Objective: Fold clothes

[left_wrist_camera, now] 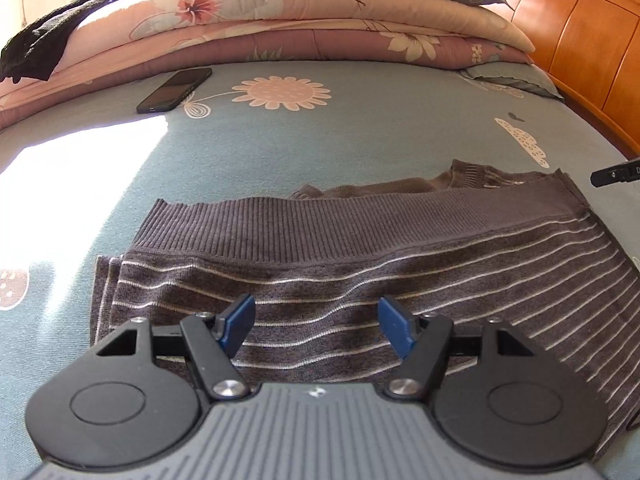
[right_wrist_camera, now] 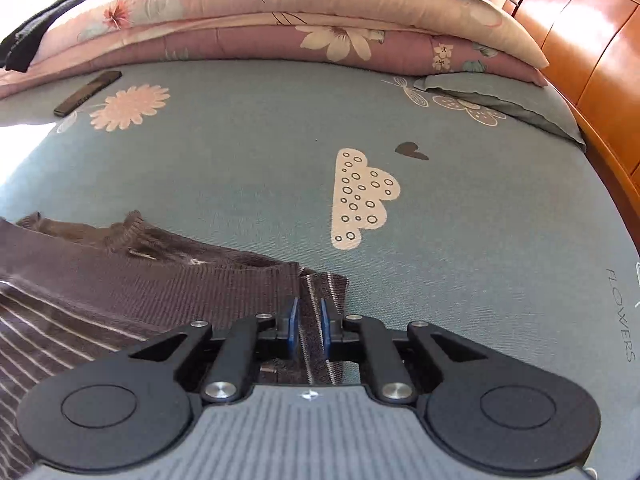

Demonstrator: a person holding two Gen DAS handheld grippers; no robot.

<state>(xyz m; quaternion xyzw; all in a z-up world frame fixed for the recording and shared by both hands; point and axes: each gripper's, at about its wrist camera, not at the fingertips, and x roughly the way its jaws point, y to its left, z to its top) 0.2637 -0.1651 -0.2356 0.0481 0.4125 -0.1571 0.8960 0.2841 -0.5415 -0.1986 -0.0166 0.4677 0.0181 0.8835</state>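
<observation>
A blue-grey bedsheet (right_wrist_camera: 260,168) printed with flowers and clouds covers the bed, and the striped sweater (left_wrist_camera: 360,280) lies across the near part of it, well apart from the stack of folded quilts (left_wrist_camera: 300,28) and the phone (left_wrist_camera: 174,90) farther back. The sweater is a dark grey-brown knit with thin pale stripes; its ribbed hem is already turned over the body, and a brown ribbed edge pokes out beyond it. The step in hand looks like gathering the sweater's right-hand end for the next fold. To do it well, the pinch should catch every layer at that edge, and the lift should run low and level so the folded hem does not slide. The right gripper (right_wrist_camera: 309,328) stands nearly closed, its blue pads astride the edge fabric; whether they truly bite it is hard to judge. The left gripper (left_wrist_camera: 316,328) hangs wide open over the striped body, holding nothing.
</observation>
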